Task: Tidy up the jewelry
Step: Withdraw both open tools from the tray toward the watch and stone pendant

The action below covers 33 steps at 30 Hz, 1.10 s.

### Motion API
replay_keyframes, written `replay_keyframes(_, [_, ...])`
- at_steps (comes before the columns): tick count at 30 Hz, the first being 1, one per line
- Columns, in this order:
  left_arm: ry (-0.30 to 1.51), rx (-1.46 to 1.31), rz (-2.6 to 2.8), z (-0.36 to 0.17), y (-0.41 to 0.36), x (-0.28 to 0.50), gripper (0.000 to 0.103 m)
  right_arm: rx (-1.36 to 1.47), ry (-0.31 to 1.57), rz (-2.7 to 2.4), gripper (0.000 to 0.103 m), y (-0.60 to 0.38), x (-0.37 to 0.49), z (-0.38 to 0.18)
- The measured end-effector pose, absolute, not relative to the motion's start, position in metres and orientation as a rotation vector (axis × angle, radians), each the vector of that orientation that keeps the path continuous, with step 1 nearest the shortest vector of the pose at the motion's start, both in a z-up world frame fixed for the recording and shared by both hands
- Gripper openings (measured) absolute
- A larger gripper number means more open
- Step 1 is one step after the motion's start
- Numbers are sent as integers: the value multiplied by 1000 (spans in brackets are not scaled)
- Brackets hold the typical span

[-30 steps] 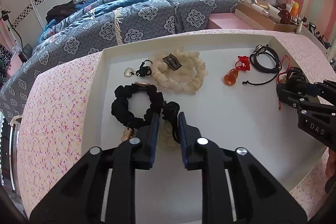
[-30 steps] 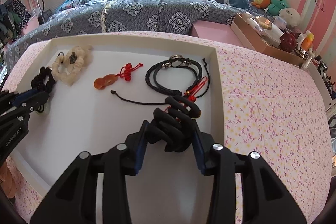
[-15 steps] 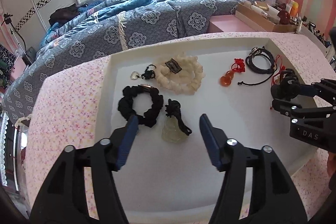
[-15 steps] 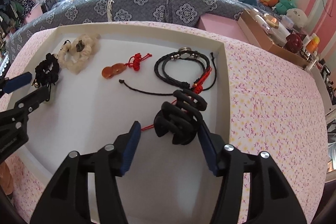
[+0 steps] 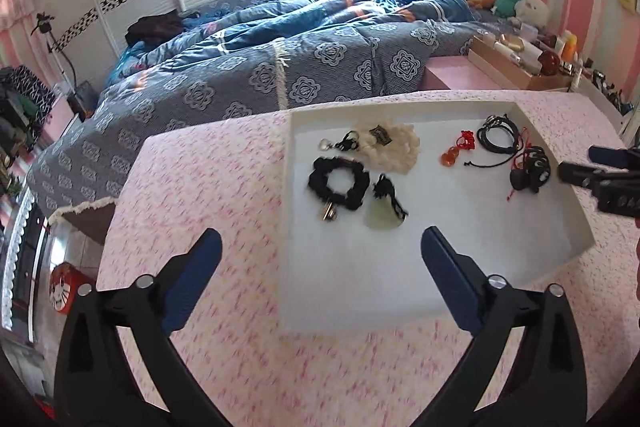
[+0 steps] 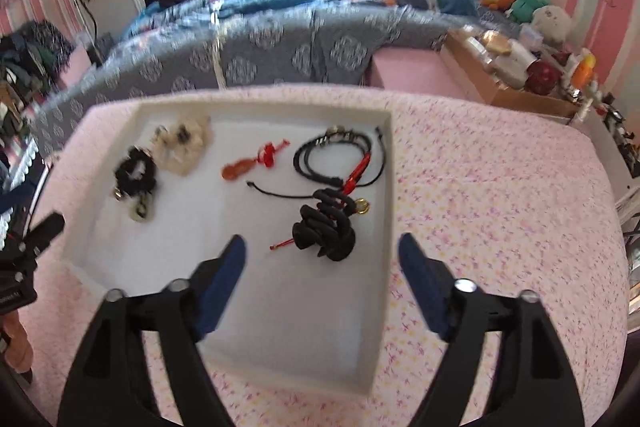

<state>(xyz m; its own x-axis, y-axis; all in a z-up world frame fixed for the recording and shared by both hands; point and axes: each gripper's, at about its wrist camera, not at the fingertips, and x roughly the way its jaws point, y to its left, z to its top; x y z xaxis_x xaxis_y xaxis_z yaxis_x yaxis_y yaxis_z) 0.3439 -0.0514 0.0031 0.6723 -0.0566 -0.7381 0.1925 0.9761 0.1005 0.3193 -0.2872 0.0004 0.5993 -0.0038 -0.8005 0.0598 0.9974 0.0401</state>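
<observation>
You've let go on both sides: your left gripper and right gripper are spread wide and pulled back, empty. The pale jade pendant lies left, the black claw clip right, inside the white tray. Those placements look finished.

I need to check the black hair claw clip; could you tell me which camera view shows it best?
The right wrist view: the black hair claw clip lies large and near centre, just ahead of the open right gripper. In the left wrist view it appears small, near the white tray's right wall.
</observation>
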Motion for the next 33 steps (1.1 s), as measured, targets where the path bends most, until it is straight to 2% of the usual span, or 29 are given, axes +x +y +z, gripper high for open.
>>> replay_keyframes(3, [821,156,-138,5,-42,324,100,66,892,-57,90,-289,295,11])
replay_keyframes(12, [809,106,-130,3,-25,254,100,41,839,-91,90,-284,219,16])
replay_keyframes(33, [793,108,-143,-19,-14,95,100,-9,857,-44,90,-263,55,-13])
